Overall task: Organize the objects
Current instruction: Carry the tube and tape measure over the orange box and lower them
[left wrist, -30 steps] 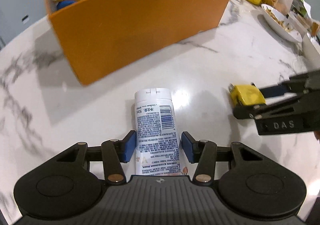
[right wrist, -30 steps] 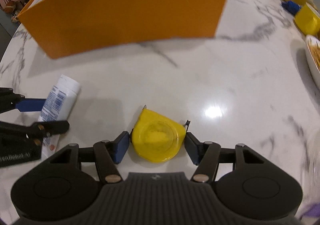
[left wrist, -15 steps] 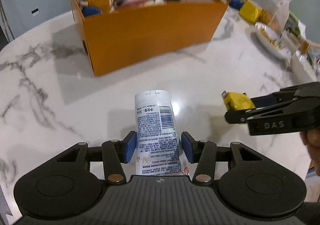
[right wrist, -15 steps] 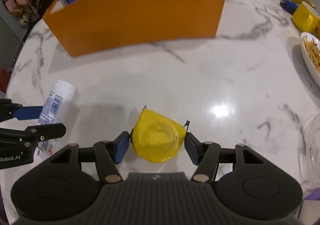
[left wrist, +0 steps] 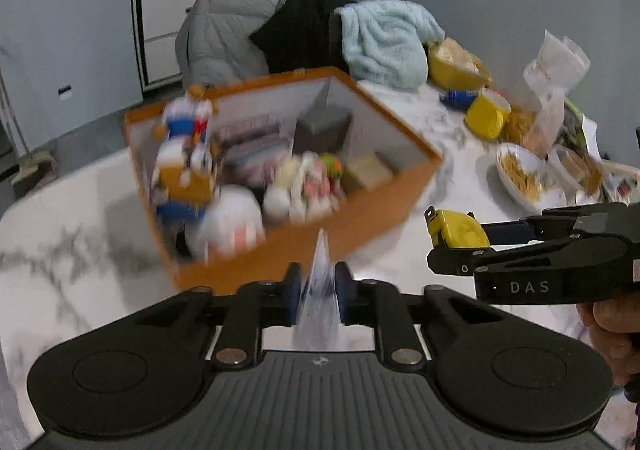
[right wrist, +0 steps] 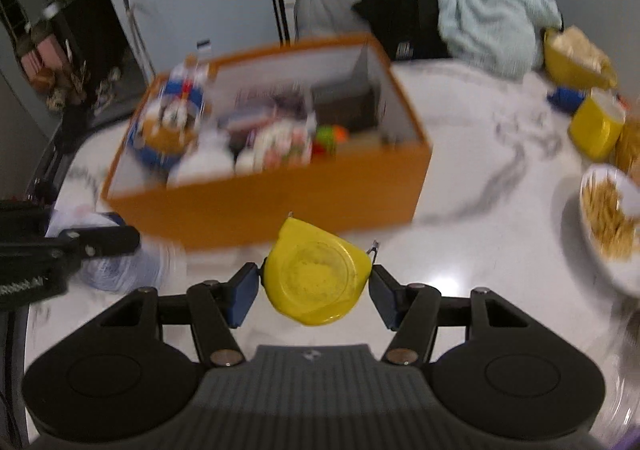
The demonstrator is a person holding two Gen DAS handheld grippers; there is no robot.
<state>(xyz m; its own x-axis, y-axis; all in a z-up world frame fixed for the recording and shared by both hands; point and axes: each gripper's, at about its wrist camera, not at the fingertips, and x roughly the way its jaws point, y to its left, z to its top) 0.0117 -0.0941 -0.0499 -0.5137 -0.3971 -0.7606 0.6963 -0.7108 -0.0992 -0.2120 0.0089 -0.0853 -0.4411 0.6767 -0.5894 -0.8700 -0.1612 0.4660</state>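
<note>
Now left hand-held gripper (left wrist: 318, 292) pinching white tube (left wrist: 319, 290), crimped end toward orange box (left wrist: 360, 218).

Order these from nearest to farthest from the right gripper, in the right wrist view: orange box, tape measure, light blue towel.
1. Tape measure, held between the pads of the right gripper.
2. Orange box, just ahead, slightly left.
3. Light blue towel, far back on the right, behind the box.

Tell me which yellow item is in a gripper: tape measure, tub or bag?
The yellow tape measure, clamped in the right gripper. The yellow tub and yellow bag sit on the table's far right side.
</note>
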